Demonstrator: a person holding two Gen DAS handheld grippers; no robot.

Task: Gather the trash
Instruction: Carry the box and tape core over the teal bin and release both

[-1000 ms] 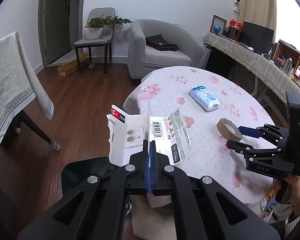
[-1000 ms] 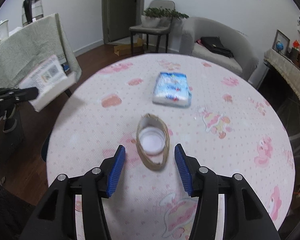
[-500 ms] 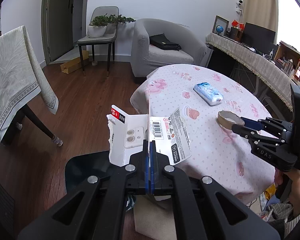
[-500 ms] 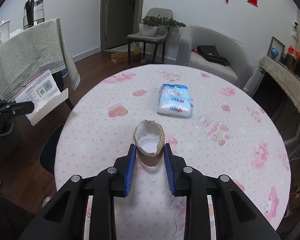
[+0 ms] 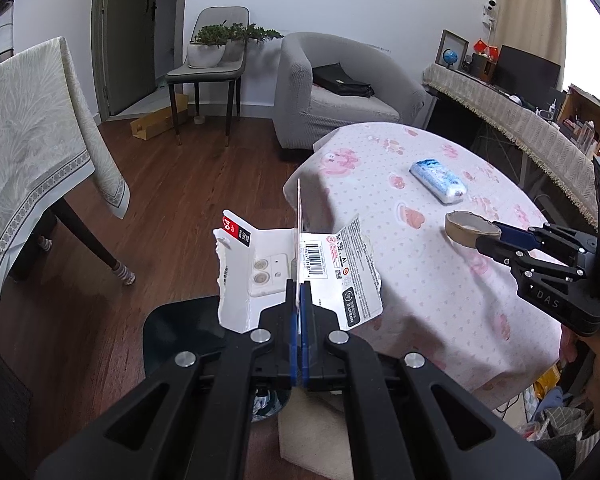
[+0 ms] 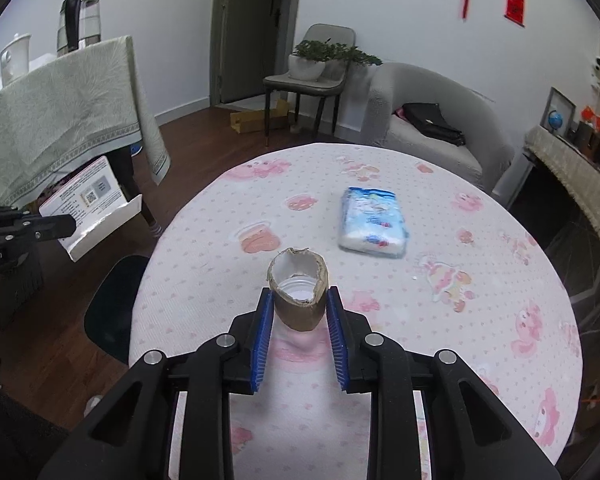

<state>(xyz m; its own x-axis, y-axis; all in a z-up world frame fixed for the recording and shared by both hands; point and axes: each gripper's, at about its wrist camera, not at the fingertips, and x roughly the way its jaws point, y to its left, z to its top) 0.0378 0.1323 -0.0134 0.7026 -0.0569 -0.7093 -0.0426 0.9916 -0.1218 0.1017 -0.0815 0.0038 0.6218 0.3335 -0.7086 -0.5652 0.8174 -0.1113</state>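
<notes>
My left gripper (image 5: pixel 299 296) is shut on a torn white cardboard package (image 5: pixel 260 272) with a barcode, held over the floor left of the round table; it also shows in the right wrist view (image 6: pixel 96 204). My right gripper (image 6: pixel 298 312) is shut on a brown cardboard tape core (image 6: pixel 299 296), squeezed oval and lifted above the table; a white cap shows through the core. The core also shows in the left wrist view (image 5: pixel 470 228). A blue and white tissue pack (image 6: pixel 374 222) lies on the pink-patterned tablecloth (image 6: pixel 480 320).
A dark round bin (image 5: pixel 184 340) stands on the wooden floor below my left gripper, beside the table. A second table with a grey-green cloth (image 6: pixel 68 120) stands at left. A grey armchair (image 5: pixel 340 96) and a chair with a plant (image 5: pixel 216 60) stand behind.
My right gripper closed on the tape core and lifted it off the table. My left gripper drew back from the table with the package still in it.
</notes>
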